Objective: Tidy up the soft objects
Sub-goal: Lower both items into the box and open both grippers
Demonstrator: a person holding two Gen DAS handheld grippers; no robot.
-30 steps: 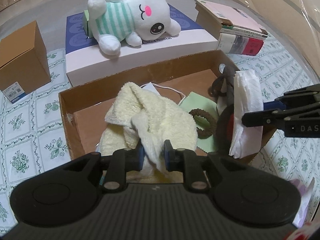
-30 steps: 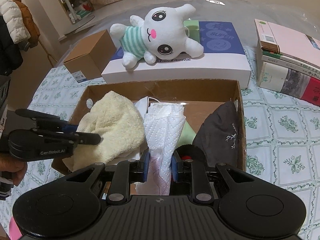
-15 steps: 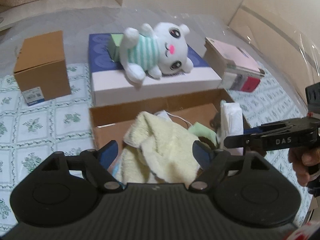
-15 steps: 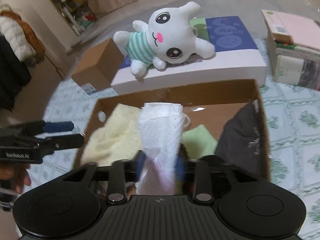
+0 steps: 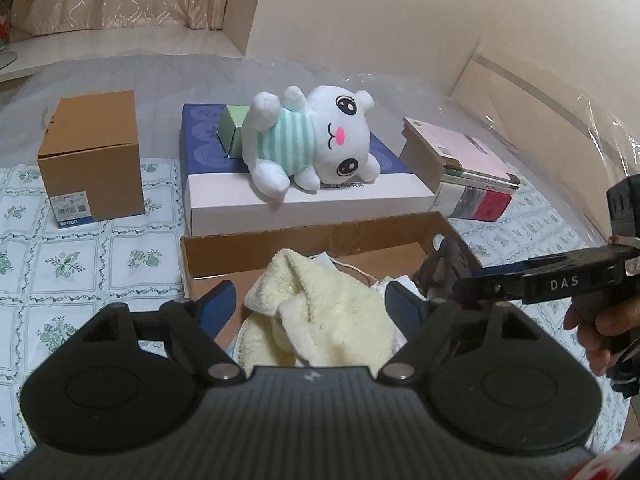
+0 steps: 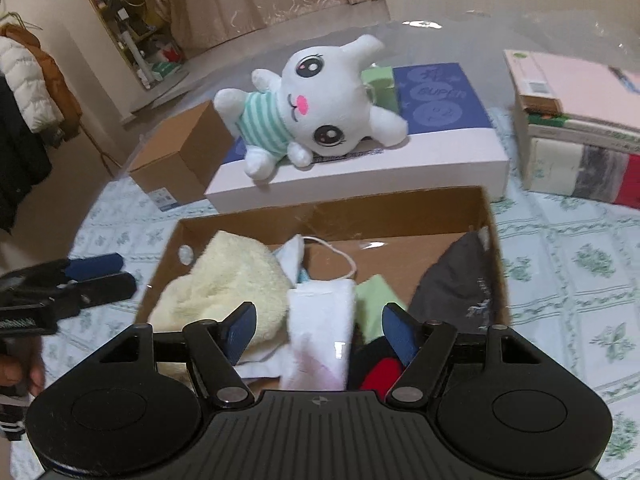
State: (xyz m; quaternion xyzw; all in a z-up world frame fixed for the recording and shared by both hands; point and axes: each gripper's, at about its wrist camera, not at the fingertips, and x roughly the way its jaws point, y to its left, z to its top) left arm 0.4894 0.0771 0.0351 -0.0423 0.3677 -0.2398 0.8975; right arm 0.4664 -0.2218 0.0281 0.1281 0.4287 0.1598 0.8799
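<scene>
An open cardboard box point(image 5: 304, 248) holds a pale yellow towel point(image 5: 332, 320), a white tissue pack point(image 6: 320, 336), a green cloth point(image 6: 376, 304) and a dark grey cloth point(image 6: 456, 284). My left gripper point(image 5: 311, 306) is open above the towel point(image 6: 228, 280), its pads clear of it. The jaws of my right gripper point(image 6: 320, 330) are opening, with the tissue pack standing loose between them. A white plush toy point(image 5: 316, 144) in a striped shirt lies on the flat box behind. Each gripper shows at the edge of the other's view, the left gripper point(image 6: 80, 280) and the right gripper point(image 5: 520, 284).
Behind the cardboard box point(image 6: 360, 216) lies a white and blue flat box point(image 5: 312, 196) with a small green box point(image 5: 234, 130) on it. A brown carton point(image 5: 92, 156) stands at the left, a stack of books point(image 5: 468, 176) at the right. A patterned cloth covers the table.
Both grippers went from shut to open. The left let go of the yellow towel and drew back and up. The right released the tissue pack, which sank lower into the box.
</scene>
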